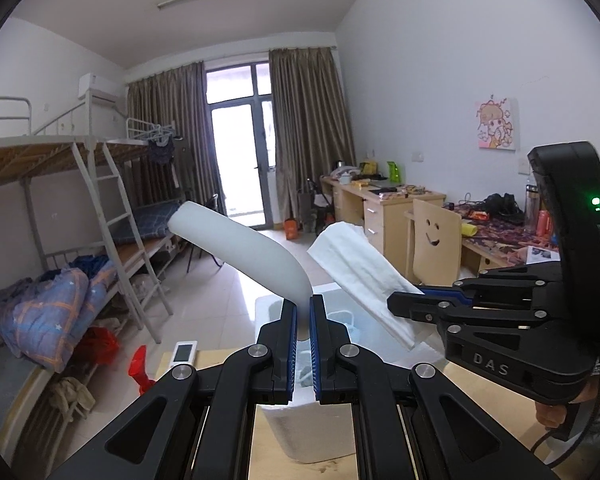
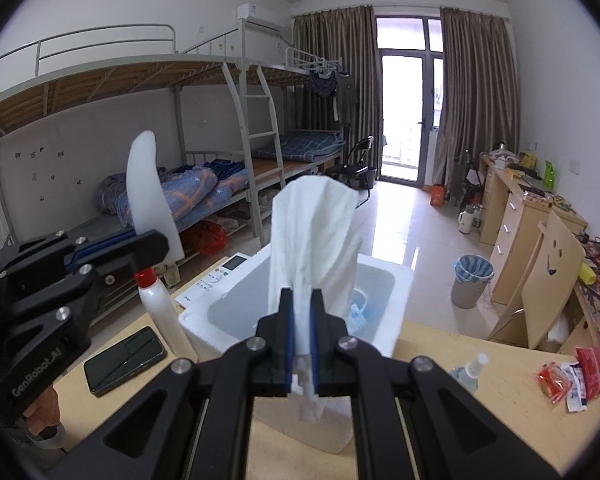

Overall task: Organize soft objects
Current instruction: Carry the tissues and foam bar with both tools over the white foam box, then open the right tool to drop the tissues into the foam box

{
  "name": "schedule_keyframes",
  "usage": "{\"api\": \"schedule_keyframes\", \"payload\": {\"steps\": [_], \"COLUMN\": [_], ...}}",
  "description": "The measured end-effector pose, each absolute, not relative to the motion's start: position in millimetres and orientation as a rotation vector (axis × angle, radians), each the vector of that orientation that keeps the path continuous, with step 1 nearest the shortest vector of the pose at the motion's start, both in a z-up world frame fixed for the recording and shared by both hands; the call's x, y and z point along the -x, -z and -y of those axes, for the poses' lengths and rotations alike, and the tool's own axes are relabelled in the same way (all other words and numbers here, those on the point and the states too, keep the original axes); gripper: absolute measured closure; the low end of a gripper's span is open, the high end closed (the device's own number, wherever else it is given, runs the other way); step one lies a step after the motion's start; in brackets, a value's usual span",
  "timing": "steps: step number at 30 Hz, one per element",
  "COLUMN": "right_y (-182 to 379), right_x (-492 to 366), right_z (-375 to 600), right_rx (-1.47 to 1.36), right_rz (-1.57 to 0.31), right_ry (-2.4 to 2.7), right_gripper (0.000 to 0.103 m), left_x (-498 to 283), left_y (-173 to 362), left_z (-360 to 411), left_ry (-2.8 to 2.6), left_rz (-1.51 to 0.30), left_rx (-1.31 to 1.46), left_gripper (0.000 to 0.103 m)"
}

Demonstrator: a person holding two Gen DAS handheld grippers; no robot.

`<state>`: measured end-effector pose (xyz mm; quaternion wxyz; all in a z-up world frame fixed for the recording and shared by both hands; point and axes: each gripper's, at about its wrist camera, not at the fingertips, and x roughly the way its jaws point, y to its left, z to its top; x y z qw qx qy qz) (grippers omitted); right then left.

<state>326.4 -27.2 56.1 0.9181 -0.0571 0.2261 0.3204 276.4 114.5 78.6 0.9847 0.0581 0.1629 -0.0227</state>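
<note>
Sitting on a wooden table (image 2: 480, 384), walls rising white: a foam box (image 2: 384, 280), with something blue, possibly a mask, lying inside. Hovering over the box, clenched on a folded white cloth (image 2: 312, 232) standing up from the jaws: the right gripper (image 2: 302, 312). Hanging beside it, to the left, pinching the lower end of a curved white foam strip (image 1: 240, 248) arching up and away: the left gripper (image 1: 302, 320). Standing just left of the box: a white bottle (image 2: 162, 304) with a red cap, touching a remote (image 2: 216, 276). Lying nearer the table's edge: a black phone (image 2: 124, 360).
</note>
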Motion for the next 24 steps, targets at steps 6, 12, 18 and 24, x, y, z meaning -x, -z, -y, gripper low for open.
{"api": "schedule_keyframes", "payload": {"steps": [6, 12, 18, 24], "right_y": [-48, -41, -49, -58], "right_x": [-343, -358, -354, -345], "right_z": [13, 10, 22, 35], "right_rx": [0.131, 0.107, 0.079, 0.083], "right_rz": [-0.500, -0.535, -0.508, -0.487], "right_ry": [-0.672, -0.665, -0.675, -0.642], "right_gripper": [0.094, 0.057, 0.037, 0.034], "left_x": [-285, -290, -295, -301], "left_y": [-76, -73, -71, -71], "left_z": [-120, -120, -118, -111], "left_ry": [0.029, 0.025, 0.024, 0.049], "left_rz": [-0.336, -0.348, -0.360, -0.374], "left_rx": [-0.114, -0.111, -0.110, -0.117], "left_gripper": [0.096, 0.096, 0.096, 0.096]}}
